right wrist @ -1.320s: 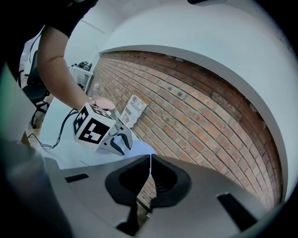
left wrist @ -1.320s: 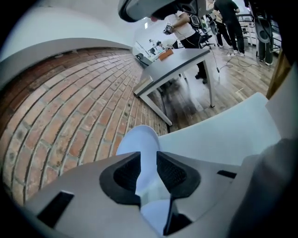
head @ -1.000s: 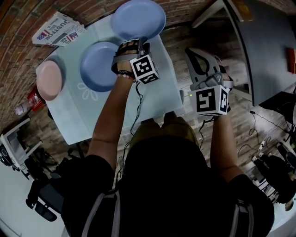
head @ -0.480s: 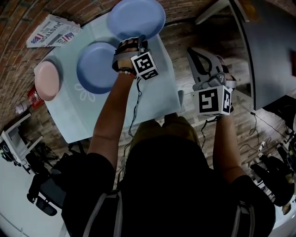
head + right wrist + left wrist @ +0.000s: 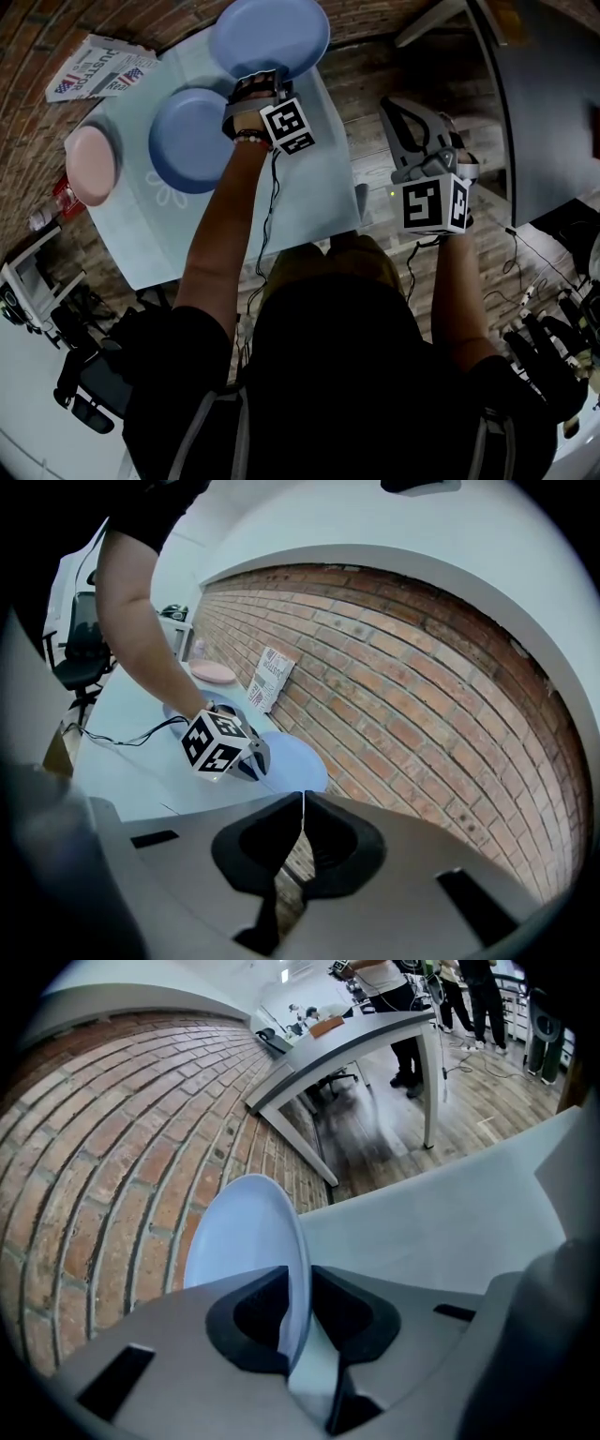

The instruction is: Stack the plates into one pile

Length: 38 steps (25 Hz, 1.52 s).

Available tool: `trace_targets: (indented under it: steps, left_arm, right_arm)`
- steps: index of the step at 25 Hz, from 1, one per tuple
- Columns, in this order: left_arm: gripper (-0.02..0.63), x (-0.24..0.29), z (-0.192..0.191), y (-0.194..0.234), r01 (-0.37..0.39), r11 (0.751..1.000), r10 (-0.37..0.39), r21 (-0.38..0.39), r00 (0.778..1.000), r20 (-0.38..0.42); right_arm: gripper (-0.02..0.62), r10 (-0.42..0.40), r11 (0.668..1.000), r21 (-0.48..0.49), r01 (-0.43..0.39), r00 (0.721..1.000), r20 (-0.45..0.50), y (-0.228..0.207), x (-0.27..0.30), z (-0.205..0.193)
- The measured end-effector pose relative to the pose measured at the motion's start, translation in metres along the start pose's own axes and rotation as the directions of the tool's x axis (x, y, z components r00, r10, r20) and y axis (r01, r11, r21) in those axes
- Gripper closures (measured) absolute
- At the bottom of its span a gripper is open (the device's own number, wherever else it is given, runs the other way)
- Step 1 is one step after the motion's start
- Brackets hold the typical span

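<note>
The step in hand looks like the pick-up of the first plate. The left gripper (image 5: 300, 1283) reaches to the far end of the worktop (image 5: 309, 202), and its jaws, which have just been closing, are clenched on the near rim of the light blue plate (image 5: 270, 33), with a pad on each face of the rim. To do this well, the bite should probably sit deep enough on the rim that the plate cannot pivot. The lift should begin gently and keep the plate close to level, since a grip on one edge leaves the rest of the plate hanging as a lever. The likely target is the darker blue plate (image 5: 190, 141), which lies just beside it on the worktop. The held plate wants to come down centred over it, rim to rim, before the jaws let go. A pink plate (image 5: 91, 165) rests further along at the left corner, near a folded newspaper (image 5: 92, 71). All three plates are empty, with nothing on or in them. The right gripper (image 5: 301, 803) hangs off the worktop's right side, its jaws pressed together on nothing, free to steady the pile if needed.
</note>
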<state>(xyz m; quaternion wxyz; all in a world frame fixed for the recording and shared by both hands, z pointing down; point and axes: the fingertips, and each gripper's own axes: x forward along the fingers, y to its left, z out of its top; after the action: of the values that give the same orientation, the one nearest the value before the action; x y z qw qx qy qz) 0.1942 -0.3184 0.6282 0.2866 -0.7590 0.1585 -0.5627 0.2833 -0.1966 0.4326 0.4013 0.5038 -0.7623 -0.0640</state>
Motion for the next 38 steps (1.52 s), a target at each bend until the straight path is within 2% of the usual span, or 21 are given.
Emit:
trace_targets:
  steps: [2,10,17,28,38]
  left_arm:
    - [0.566,0.001,0.001,-0.004,0.008,1.0,-0.008,0.013,1.0,0.008]
    - [0.572,-0.015,0.013,0.002,0.005,1.0,-0.006,0.023,0.999,0.051]
    - [0.572,-0.046,0.012,0.002,0.047,0.998,-0.049,0.035,0.996,0.068]
    - [0.572,-0.159,0.035,0.031,0.021,0.997,-0.029,0.07,0.991,0.129]
    - [0.572,-0.253,0.029,0.045,-0.036,0.995,0.023,0.098,0.991,0.131]
  right_arm:
    - [0.558,-0.001,1.0,0.0,0.001,1.0,-0.001,0.0,0.0,-0.001]
    - [0.558,-0.004,1.0,-0.009,0.004,1.0,0.014,0.0,-0.007,0.004]
    - [0.558,-0.023,1.0,-0.012,0.024,0.998,0.054,0.001,-0.013,0.031]
    - [0.558,-0.06,0.996,-0.055,0.069,0.988,0.14,-0.002,-0.035,0.08]
    - [0.558,-0.079,0.988,-0.116,0.104,0.976,0.201,0.008,-0.06,0.118]
